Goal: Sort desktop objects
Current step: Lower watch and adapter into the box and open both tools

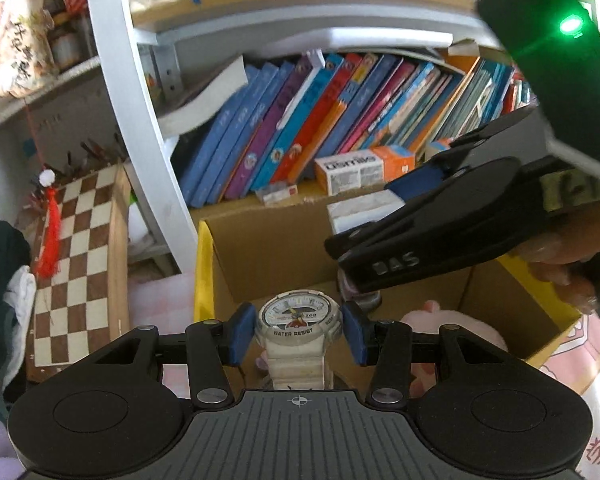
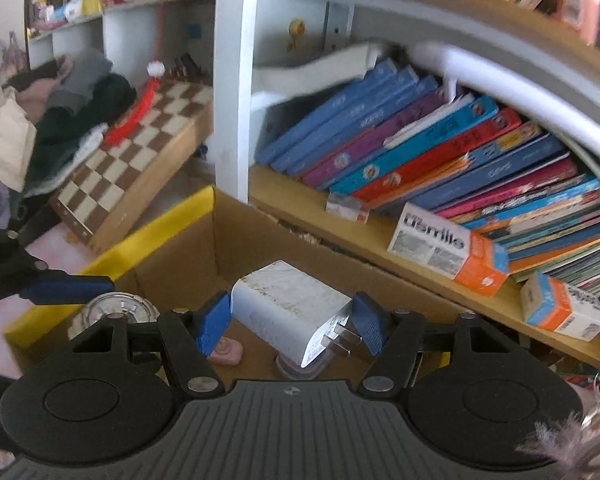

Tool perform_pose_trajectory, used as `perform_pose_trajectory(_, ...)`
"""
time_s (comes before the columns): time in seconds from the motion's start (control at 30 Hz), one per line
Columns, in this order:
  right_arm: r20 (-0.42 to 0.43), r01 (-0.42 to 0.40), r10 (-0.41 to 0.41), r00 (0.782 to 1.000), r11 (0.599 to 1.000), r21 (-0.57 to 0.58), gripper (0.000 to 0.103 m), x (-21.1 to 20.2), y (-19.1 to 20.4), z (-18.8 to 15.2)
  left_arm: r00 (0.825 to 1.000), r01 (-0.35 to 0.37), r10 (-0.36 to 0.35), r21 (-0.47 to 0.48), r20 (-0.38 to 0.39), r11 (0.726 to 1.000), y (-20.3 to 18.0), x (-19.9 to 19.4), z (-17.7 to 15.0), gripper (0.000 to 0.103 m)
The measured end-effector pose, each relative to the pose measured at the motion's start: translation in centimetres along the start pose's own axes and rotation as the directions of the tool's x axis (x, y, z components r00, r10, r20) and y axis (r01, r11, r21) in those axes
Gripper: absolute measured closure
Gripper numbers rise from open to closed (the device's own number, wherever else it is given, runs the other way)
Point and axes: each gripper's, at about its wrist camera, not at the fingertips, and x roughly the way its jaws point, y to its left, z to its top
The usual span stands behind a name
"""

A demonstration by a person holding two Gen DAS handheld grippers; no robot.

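Note:
My left gripper [image 1: 299, 333] is shut on a white wristwatch [image 1: 294, 322], its blue pads pressing both sides of the round case, dial facing me. It hangs over an open cardboard box [image 1: 260, 248] with a yellow rim. In the right wrist view my right gripper [image 2: 292, 322] is shut on a white plug charger [image 2: 290, 308], prongs toward the right pad, above the same cardboard box [image 2: 188, 240]. The right gripper [image 1: 440, 236] also crosses the left wrist view from the right, with a hand behind it. The left gripper's blue fingertip [image 2: 72, 286] and the watch's back [image 2: 118, 308] show at the left of the right wrist view.
A pink plush toy [image 1: 452, 324] and a small pink item [image 2: 226, 354] lie in the box. Behind it a shelf holds leaning books [image 1: 300, 128] and small cartons [image 2: 448, 252]. A chessboard [image 1: 76, 264] leans at the left beside piled clothes [image 2: 80, 112].

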Motion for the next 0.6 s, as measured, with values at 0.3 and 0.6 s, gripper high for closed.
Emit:
perform_pose_trajectory(0.3, -0.11, -0.013, 0.016, 0.994, 1.0, 0.026, 0.039, 3.9, -0.6, 0.1, 0.998, -0.011, 0.013, 0.023, -0.069, 1.0, 0.0, 2.5, 0.8, 0.057)
perform_pose_trajectory(0.6, -0.212, -0.036, 0.064, 0.975, 0.991, 0.132, 0.038, 5.6, -2.1, -0.4, 0.996, -0.015, 0.021, 0.069, -0.091, 0.997, -0.7, 3.6, 0.7, 0.057)
